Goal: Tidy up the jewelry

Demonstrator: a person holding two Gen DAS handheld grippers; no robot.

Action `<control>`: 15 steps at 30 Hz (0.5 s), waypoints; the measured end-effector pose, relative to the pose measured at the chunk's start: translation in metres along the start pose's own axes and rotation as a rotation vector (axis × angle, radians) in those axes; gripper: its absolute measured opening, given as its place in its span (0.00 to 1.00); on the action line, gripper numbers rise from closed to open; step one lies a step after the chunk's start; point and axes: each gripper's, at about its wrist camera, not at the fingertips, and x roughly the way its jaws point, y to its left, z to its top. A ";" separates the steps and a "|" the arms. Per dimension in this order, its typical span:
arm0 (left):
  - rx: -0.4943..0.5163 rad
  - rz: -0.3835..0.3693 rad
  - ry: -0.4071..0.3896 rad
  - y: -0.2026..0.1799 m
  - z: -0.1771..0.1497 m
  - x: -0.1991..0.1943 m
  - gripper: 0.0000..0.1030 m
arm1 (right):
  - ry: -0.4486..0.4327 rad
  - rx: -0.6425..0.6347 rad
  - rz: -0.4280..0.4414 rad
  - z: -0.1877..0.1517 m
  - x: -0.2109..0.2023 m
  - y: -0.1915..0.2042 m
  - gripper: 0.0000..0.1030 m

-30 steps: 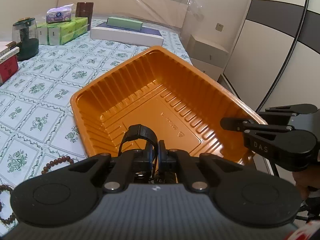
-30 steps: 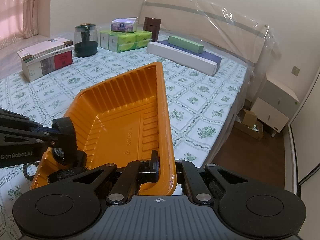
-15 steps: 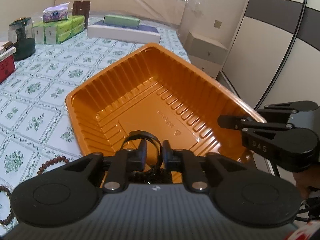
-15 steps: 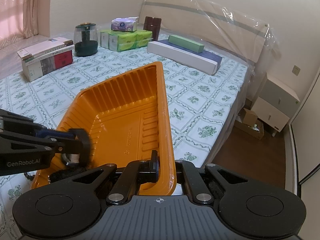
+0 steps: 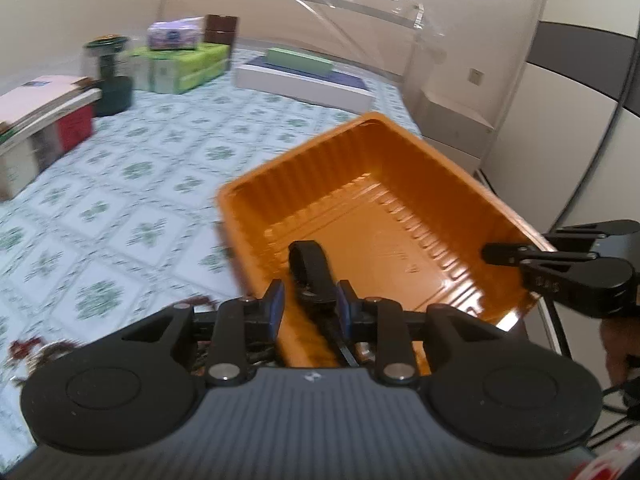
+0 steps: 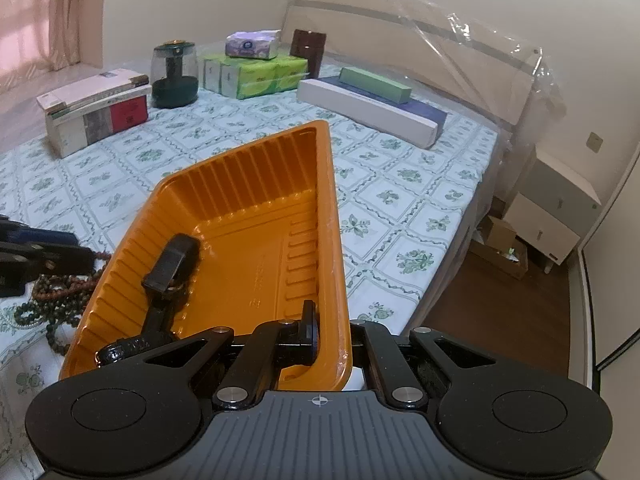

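Your right wrist view alone shows the bead strings [image 6: 60,296], dark green and brown, heaped on the patterned bedspread [image 6: 400,184] just outside the orange tray's [image 6: 256,208] left wall. Your left wrist view is blurred and catches only a smear of those beads at its lower left; it alone shows the wardrobe doors [image 5: 560,128] at right.

Item: black watch [image 6: 168,268]. It lies inside the tray on the floor near the left wall, strap looped at one end, the other end trailing toward the near corner.

Item: tray. It sits at the bed's near corner, its right wall running close to the mattress edge. Bedspread lies open beyond the tray's far rim, as far as the tissue packs [image 6: 256,74], the glass jar [image 6: 175,74] and the long white box [image 6: 368,112].

Item: right gripper [image 6: 336,344]. Its jaws are clenched on the tray's near right rim, one finger inside the wall, one outside.

Item: left gripper [image 5: 310,304]. Its jaws have just been opening and stand parted; the watch strap [image 5: 310,268] lies between the blue pads [image 5: 276,306], which do not press it. It has let the watch go.
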 end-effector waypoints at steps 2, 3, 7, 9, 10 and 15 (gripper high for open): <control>-0.014 0.027 -0.006 0.010 -0.004 -0.008 0.25 | 0.016 -0.014 0.007 0.001 0.000 0.000 0.04; -0.021 0.040 -0.008 0.015 -0.006 -0.011 0.25 | 0.026 -0.026 0.011 0.002 0.001 0.000 0.04; -0.055 0.086 -0.015 0.032 -0.013 -0.022 0.26 | 0.072 -0.078 0.019 0.006 0.003 0.001 0.04; -0.072 0.112 -0.019 0.041 -0.017 -0.027 0.27 | 0.092 -0.107 0.020 0.007 0.005 0.002 0.04; -0.079 0.122 -0.019 0.046 -0.018 -0.030 0.27 | 0.102 -0.120 0.020 0.007 0.006 0.003 0.04; -0.120 0.187 -0.028 0.068 -0.029 -0.042 0.28 | 0.158 -0.186 0.018 0.010 0.012 0.007 0.04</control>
